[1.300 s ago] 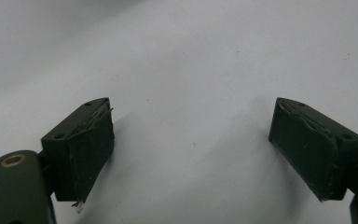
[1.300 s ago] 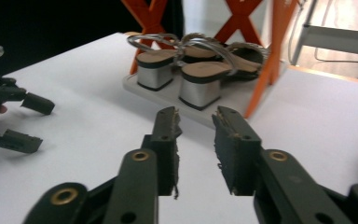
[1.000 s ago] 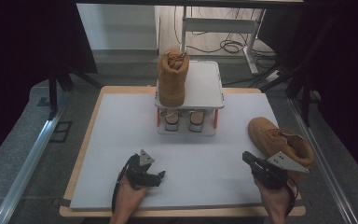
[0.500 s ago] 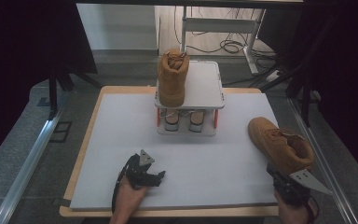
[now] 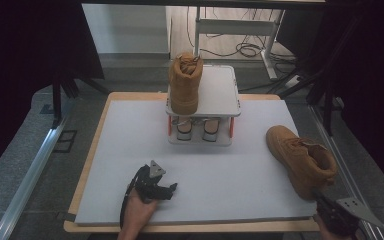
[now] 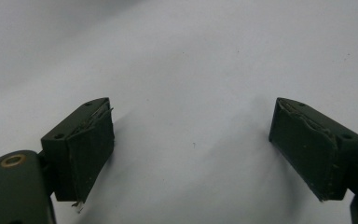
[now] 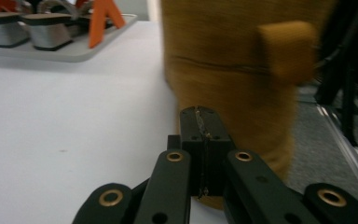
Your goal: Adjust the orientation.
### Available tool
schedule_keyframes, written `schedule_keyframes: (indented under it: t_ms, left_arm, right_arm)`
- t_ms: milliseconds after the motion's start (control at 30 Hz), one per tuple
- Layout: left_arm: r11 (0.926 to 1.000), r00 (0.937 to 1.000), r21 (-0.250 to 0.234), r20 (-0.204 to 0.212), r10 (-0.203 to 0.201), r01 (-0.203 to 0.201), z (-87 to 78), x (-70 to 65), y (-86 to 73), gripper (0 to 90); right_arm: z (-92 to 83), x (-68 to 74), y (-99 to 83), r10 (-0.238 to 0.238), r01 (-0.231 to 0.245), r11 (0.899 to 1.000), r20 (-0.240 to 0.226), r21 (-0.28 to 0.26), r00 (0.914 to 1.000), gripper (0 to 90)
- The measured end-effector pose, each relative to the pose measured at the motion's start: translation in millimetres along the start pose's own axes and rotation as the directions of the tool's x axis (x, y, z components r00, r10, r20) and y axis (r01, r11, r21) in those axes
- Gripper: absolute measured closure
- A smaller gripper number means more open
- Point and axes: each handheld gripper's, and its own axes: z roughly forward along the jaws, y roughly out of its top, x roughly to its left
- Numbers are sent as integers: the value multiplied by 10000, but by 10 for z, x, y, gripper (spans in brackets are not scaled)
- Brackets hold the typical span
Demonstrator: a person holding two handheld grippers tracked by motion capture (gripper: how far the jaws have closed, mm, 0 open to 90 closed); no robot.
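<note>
The right gripper (image 7: 200, 140) has its jaws pressed flat together with nothing between them, its tip low at the heel of the loose boot (image 5: 302, 160), just short of the tan suede or perhaps grazing it; the right gripper view cannot settle which. A second ago this gripper sat on the mat beside the boot's inner side; it has since swung back round to the near right corner of the table, behind the boot, and its jaws finished closing on the way. My reading is that the closed tip is meant to nudge or steady the boot from behind rather than pinch it, so a proper grasp would call for the jaws to open first.

The left gripper (image 5: 155, 184) rests on the white mat (image 5: 130, 150), well to the left of the loose boot, jaws spread wide and empty, unmoved over that second.

Beyond the loose boot, toward the far middle of the mat, stands a two-level shoe rack (image 5: 220, 95). The matching boot (image 5: 185, 82) stands upright on the left half of its top shelf, leaving the right half bare. A pair of grey shoes (image 5: 195, 129) sits on the lower level.
</note>
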Motion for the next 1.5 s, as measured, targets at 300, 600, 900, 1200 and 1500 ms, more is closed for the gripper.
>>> schedule_keyframes:
  t_ms: [300, 600, 900, 1200, 1500]
  left_arm:
    - [10000, 10000, -2, 5, -9, 9, 1, 0, 0, 138]
    - [10000, 10000, 9, -1, 4, -4, 0, 1, 0, 138]
    - [10000, 10000, 23, -4, 0, 0, 0, 1, 2, 138]
    - [10000, 10000, 21, 1, 4, -4, 0, 2, 1, 138]
    - [10000, 10000, -7, 9, -9, 9, 2, 1, 1, 138]
  right_arm:
    - [-15, -200, -47, 198, -206, 9997, 688, 120, 9974, 899]
    - [42, -297, -86, 153, -192, 9990, 960, 396, 9953, 899]
    - [71, -299, -106, 344, -372, 9989, 908, 285, 9953, 899]
    - [123, -308, -73, 384, -410, 9988, 905, 270, 9952, 900]
    - [175, -219, -45, 235, -248, 9994, 478, 261, 9986, 899]
